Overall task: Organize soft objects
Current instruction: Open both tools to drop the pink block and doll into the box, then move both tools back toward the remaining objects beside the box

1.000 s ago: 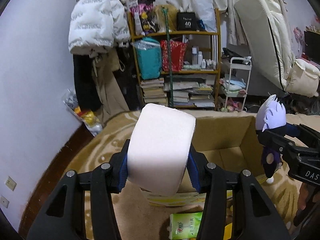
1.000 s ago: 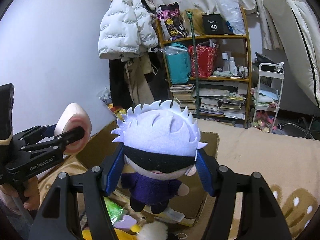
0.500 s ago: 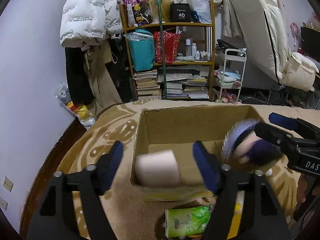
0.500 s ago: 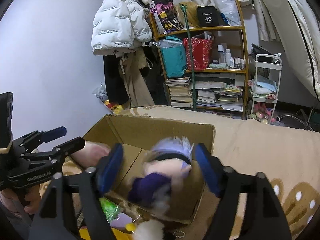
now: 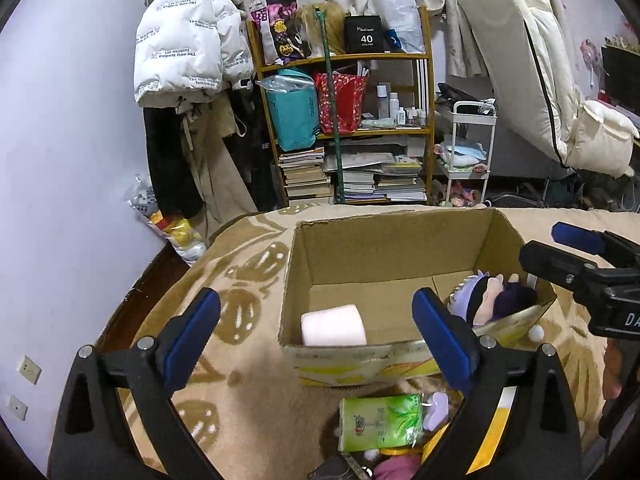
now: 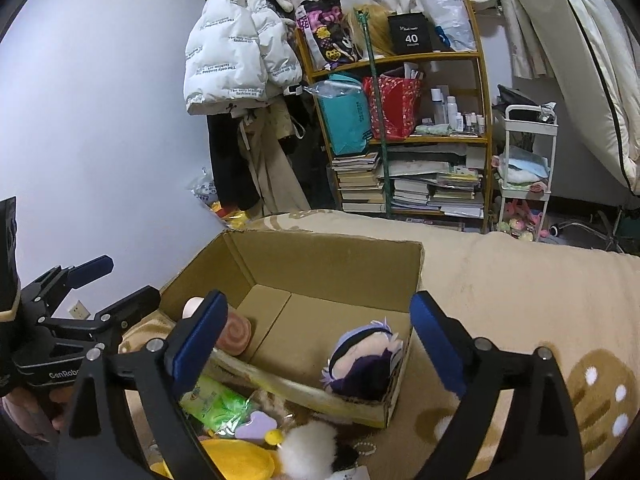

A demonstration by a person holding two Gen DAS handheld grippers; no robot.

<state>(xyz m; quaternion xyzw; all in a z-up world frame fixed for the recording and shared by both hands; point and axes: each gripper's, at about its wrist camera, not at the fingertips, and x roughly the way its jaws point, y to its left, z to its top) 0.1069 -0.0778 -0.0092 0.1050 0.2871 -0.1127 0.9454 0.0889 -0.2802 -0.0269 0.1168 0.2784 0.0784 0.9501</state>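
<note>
Resting on beige patterned blanket (image 5: 248, 320): cardboard box (image 5: 332, 240); cluttered bookshelf (image 5: 400, 128) behind; left gripper (image 5: 316, 336), right gripper (image 6: 318, 336) both open, empty.

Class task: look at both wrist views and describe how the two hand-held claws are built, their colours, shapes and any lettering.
Both the left claw and the right claw are black forked frames with silver bolts and flat blue pads on the fingers. White lettering shows on each claw's body, cut off at the picture's edge. No cables visible.

Box (image 5: 384, 248) middle free between roll (image 5: 334, 325) and doll (image 5: 492, 296)
</note>
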